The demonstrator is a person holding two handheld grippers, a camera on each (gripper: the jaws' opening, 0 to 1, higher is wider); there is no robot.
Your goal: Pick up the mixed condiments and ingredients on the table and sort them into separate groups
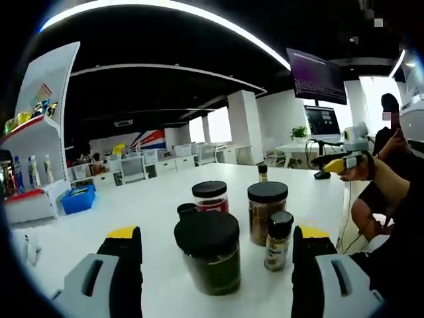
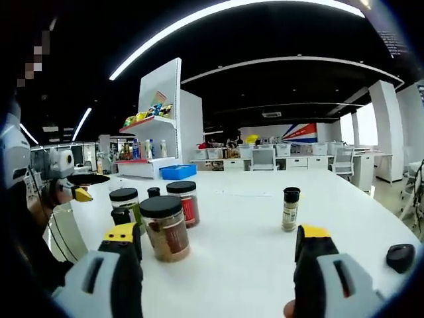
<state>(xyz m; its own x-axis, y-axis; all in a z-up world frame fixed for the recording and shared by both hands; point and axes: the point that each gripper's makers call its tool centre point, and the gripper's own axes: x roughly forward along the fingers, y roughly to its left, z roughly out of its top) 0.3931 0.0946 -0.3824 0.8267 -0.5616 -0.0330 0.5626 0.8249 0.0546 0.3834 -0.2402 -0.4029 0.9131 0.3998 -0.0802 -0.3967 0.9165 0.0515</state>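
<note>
The left gripper [image 1: 215, 248], jaws spread and empty, frames a dark-lidded glass jar of greenish contents [image 1: 209, 252] on the white table [image 1: 132, 205], apparently lining up a first pick. The right gripper [image 2: 215, 255] (also wide, empty) faces the still-mixed cluster; a slim black-capped spice bottle [image 2: 290, 209] stands apart. Labels are unreadable.

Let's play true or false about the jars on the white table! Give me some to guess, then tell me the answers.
1. All the jars have black lids. True: see the big jar and brown jar.
2. The right gripper is holding a jar. False: its jaws are open, holding nothing.
3. One small spice bottle stands apart from the others. True.
4. The blue bin is red. False: it is blue.
5. The left gripper is shut. False: it is open.
</note>
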